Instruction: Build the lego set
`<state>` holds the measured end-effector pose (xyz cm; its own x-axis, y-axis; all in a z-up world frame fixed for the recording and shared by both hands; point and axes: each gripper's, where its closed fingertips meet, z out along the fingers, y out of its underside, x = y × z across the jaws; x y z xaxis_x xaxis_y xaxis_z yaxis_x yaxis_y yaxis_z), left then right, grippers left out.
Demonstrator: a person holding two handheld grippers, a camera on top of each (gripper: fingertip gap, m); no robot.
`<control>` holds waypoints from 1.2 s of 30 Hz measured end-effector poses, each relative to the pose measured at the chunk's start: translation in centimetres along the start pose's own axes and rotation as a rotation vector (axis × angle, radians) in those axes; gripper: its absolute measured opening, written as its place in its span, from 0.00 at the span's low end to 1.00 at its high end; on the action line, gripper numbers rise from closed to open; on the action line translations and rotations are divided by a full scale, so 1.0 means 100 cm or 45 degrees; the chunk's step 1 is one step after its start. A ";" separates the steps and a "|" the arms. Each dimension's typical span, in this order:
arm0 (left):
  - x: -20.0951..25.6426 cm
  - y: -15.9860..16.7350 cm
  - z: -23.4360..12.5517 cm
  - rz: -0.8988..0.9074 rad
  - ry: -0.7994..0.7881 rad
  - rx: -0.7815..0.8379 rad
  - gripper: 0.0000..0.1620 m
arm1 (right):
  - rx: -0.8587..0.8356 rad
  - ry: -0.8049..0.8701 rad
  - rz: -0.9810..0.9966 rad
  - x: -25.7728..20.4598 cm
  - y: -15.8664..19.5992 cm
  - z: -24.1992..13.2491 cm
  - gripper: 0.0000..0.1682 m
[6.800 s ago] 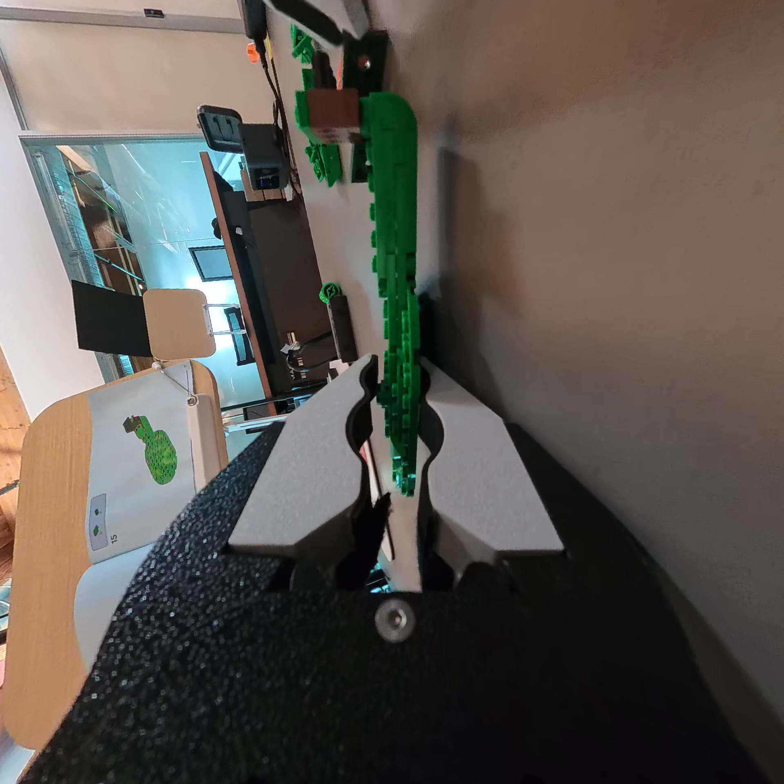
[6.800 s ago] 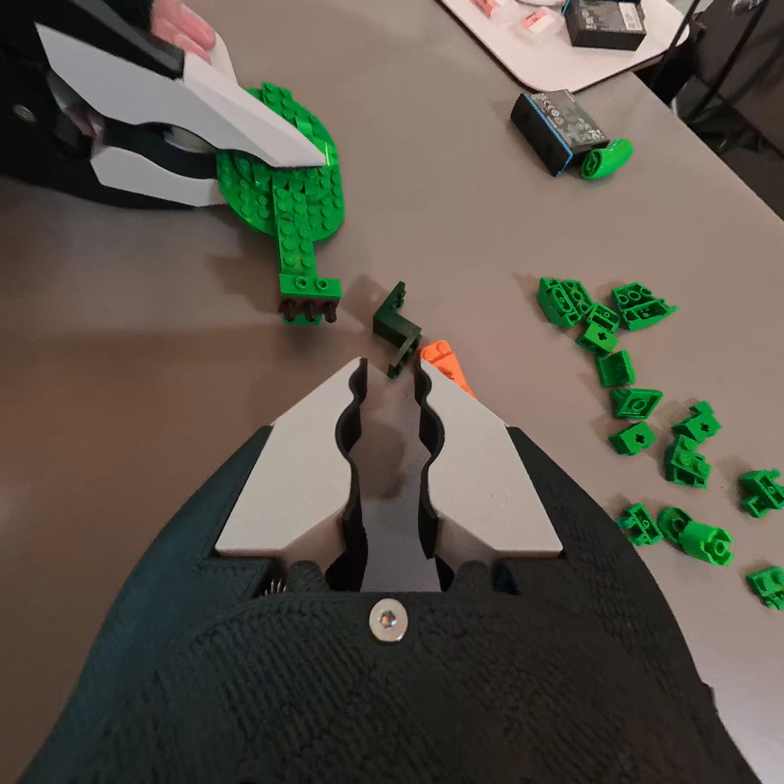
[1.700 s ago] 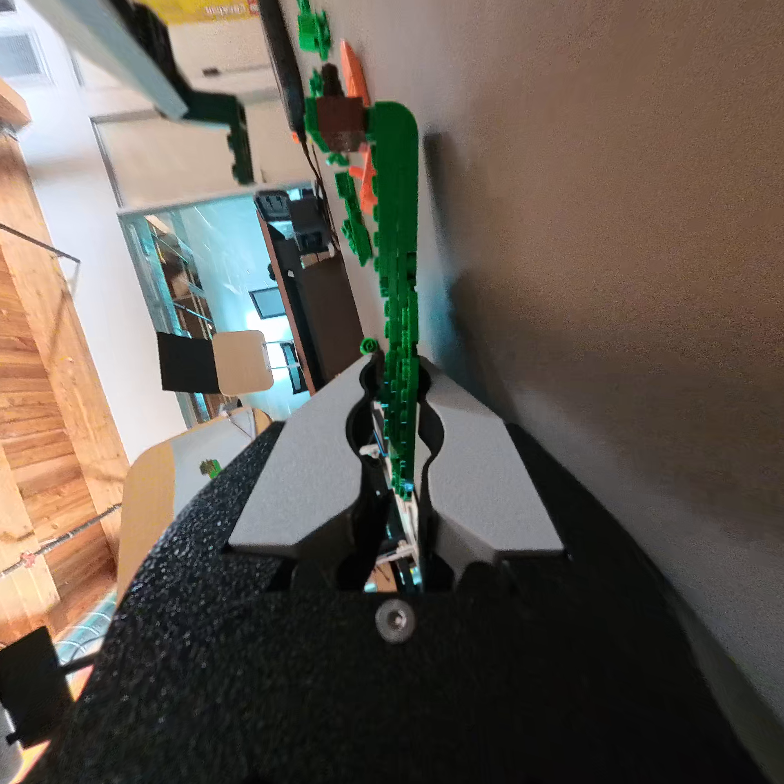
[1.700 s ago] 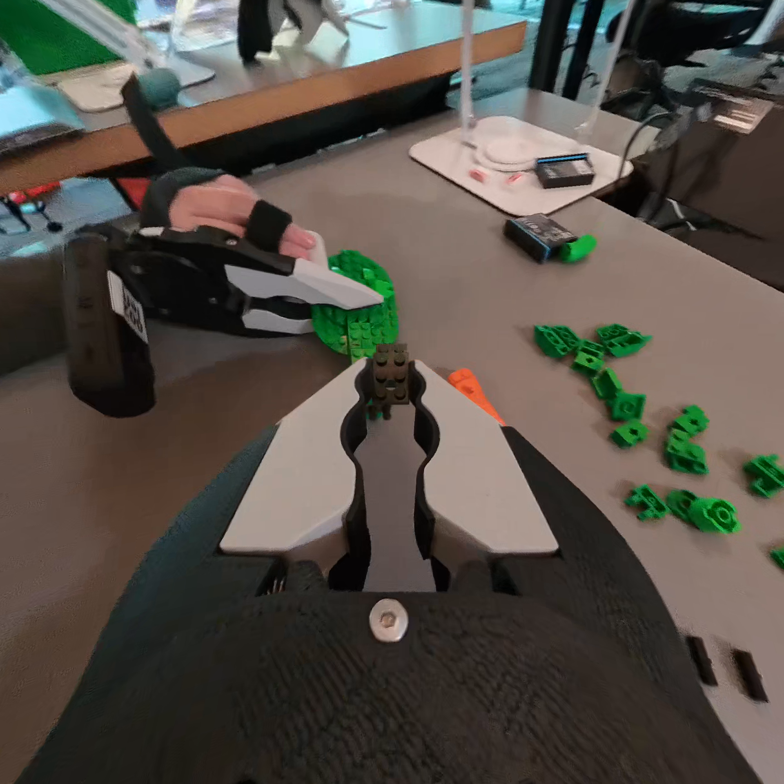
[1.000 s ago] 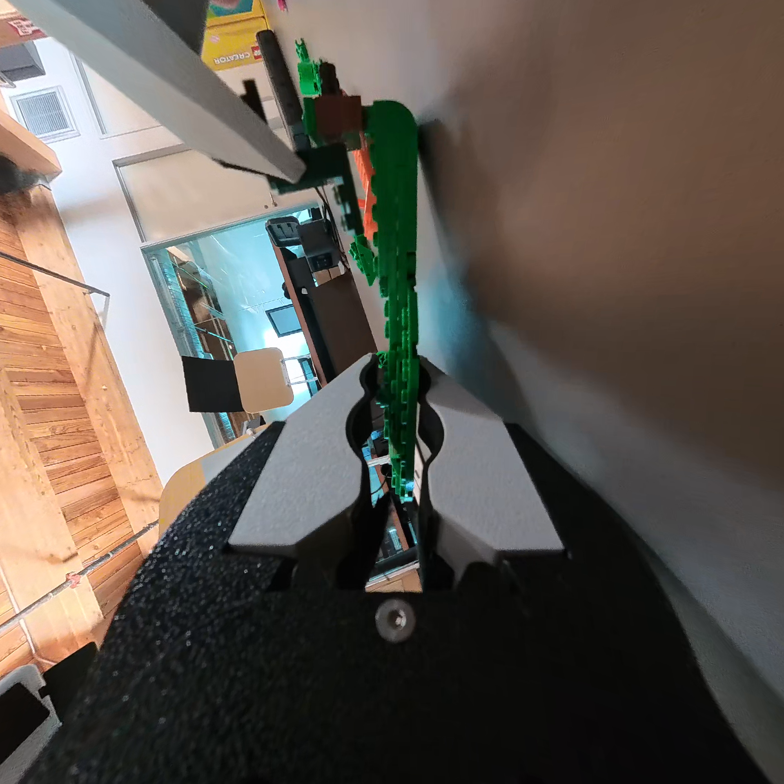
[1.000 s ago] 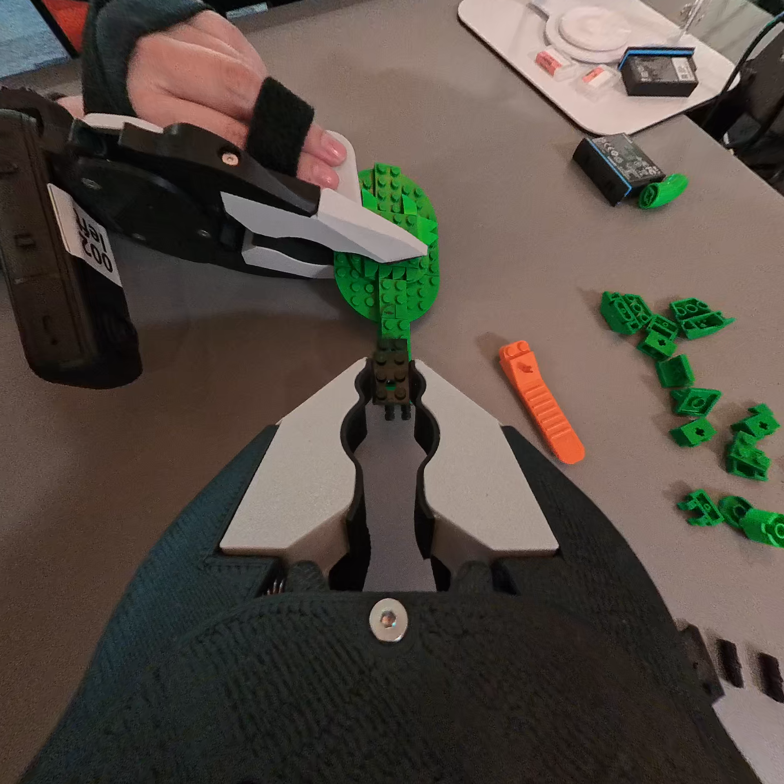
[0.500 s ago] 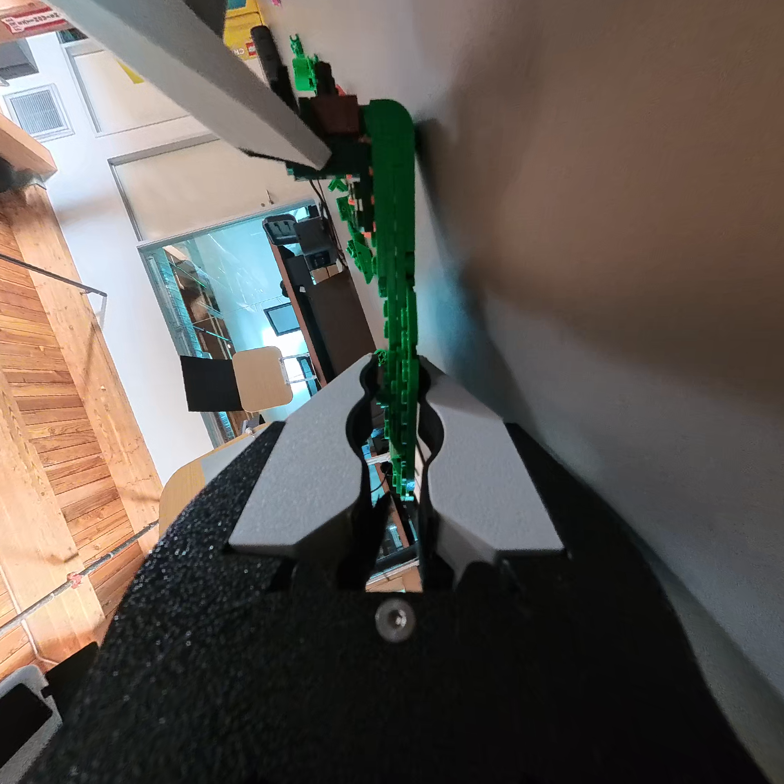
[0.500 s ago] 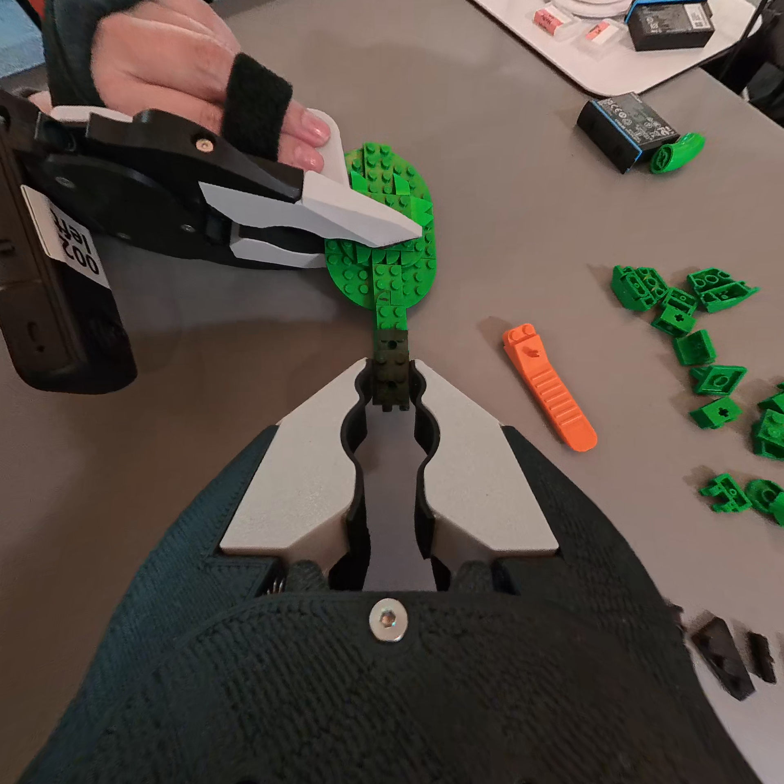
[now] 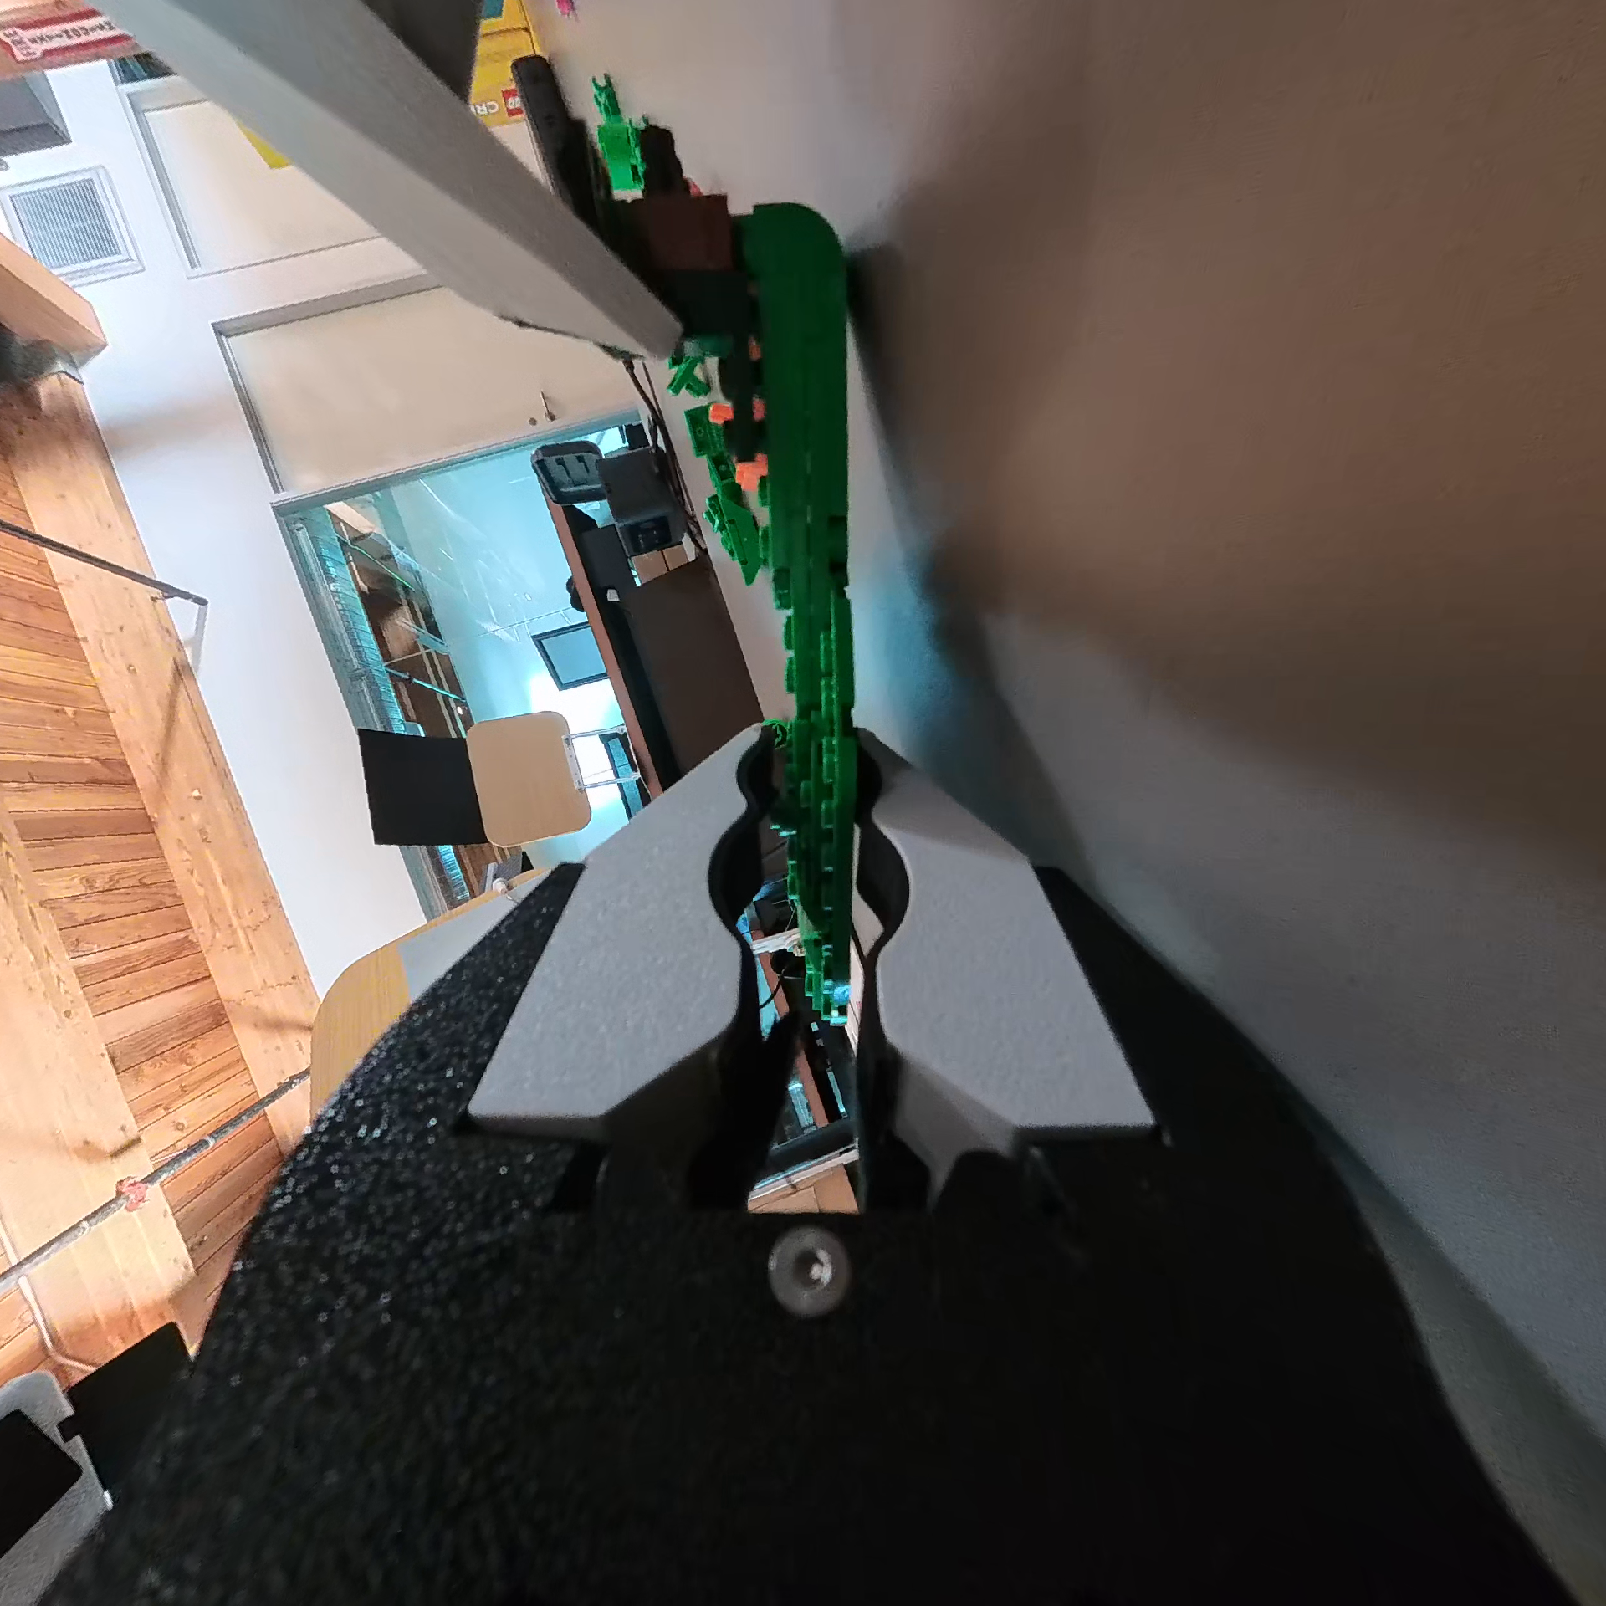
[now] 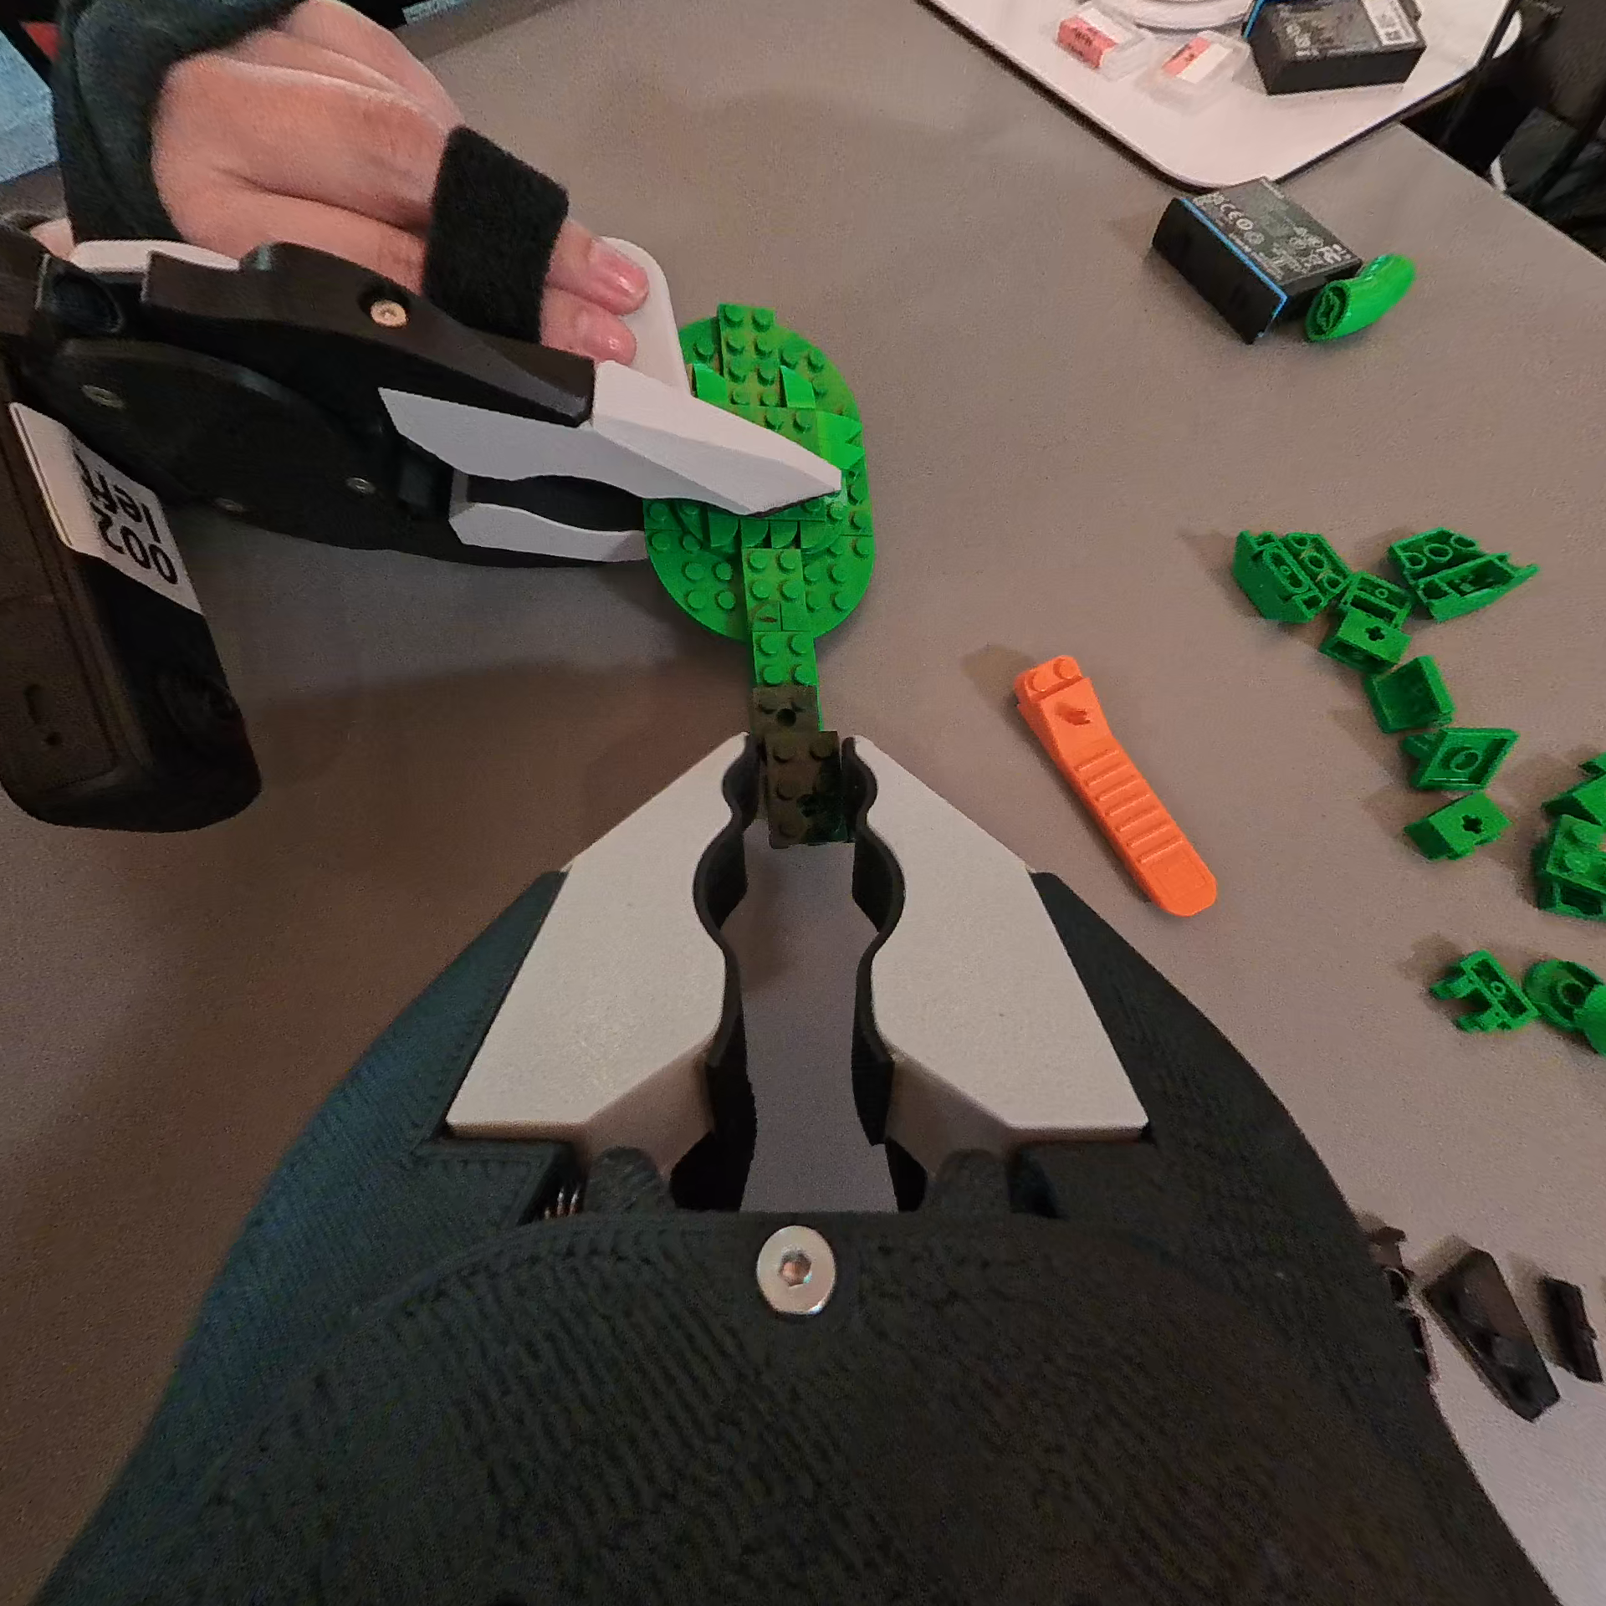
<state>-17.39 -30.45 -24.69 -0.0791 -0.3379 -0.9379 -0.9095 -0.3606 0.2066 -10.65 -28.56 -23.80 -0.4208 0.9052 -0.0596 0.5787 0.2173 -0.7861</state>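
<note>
A green oval lego leaf [image 10: 765, 539] lies flat on the grey table [image 10: 999, 365], with a short green stem toward me. My left gripper [image 10: 808, 500] comes in from the left, turned on its side, and is shut on the leaf's edge; the left wrist view shows the leaf [image 9: 812, 608] edge-on between its fingers. My right gripper [image 10: 799, 765] is shut on a dark brown-green brick [image 10: 799, 786] that sits at the end of the stem. In the left wrist view the right gripper's grey finger [image 9: 391, 165] reaches to the leaf's far end.
An orange brick separator [image 10: 1117, 786] lies right of the leaf. Several loose green pieces [image 10: 1425, 678] are scattered at the right. A black battery [image 10: 1260, 248] with a green curved piece [image 10: 1356, 300] lies far right, a white tray [image 10: 1260, 130] behind. Black pieces [image 10: 1495, 1338] lie near right. My right fingertips sit around 8 cm from my left ones. It is some 7 cm from my right tips to the orange brick separator [image 10: 1117, 786].
My right gripper has carried the dark brick forward until it meets the leaf's stem. The left gripper keeps its hold on the leaf.
</note>
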 end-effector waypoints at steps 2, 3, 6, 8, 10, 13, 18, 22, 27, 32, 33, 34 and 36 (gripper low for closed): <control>0.000 0.000 0.000 -0.001 0.001 0.000 0.08 | -0.001 0.007 -0.005 0.000 0.000 0.000 0.10; 0.000 0.000 0.000 0.000 0.002 -0.001 0.08 | -0.002 0.008 -0.005 0.000 0.000 0.000 0.10; 0.000 0.000 0.000 0.001 0.003 -0.002 0.08 | -0.002 0.015 -0.004 0.001 0.000 0.000 0.10; 0.000 0.000 0.000 0.001 0.004 -0.002 0.08 | -0.003 0.019 -0.005 0.001 0.000 0.000 0.10; 0.001 0.000 0.000 0.000 0.006 -0.002 0.08 | -0.003 0.020 -0.006 0.001 0.000 0.000 0.10; 0.001 0.000 0.000 0.000 0.007 -0.003 0.08 | -0.002 0.021 -0.005 0.001 0.000 0.001 0.10; 0.001 0.001 0.000 -0.001 0.010 -0.003 0.08 | 0.000 0.022 -0.003 0.001 -0.001 0.001 0.12; 0.001 0.001 0.001 -0.003 0.013 -0.006 0.08 | 0.014 0.019 0.001 0.000 -0.003 0.000 0.14; 0.002 0.002 0.001 -0.008 0.020 -0.010 0.08 | 0.072 0.032 -0.032 0.002 -0.011 -0.008 0.18; 0.001 0.009 0.002 -0.027 0.014 -0.050 0.08 | 0.244 0.123 -0.258 0.006 -0.032 -0.024 0.25; 0.001 0.012 0.002 -0.038 0.014 -0.062 0.08 | 0.278 0.159 -0.311 0.007 -0.036 -0.026 0.26; 0.001 0.014 0.002 -0.054 0.015 -0.074 0.08 | 0.308 0.181 -0.367 0.006 -0.039 -0.028 0.27; -0.001 0.020 0.003 -0.096 0.006 -0.107 0.08 | 0.360 0.236 -0.469 0.004 -0.045 -0.030 0.28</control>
<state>-19.29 -30.89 -24.23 -0.0098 -0.3111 -0.9503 -0.8753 -0.4568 0.1585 -11.31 -28.10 -18.41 -0.4153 0.8424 0.3434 0.1926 0.4503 -0.8719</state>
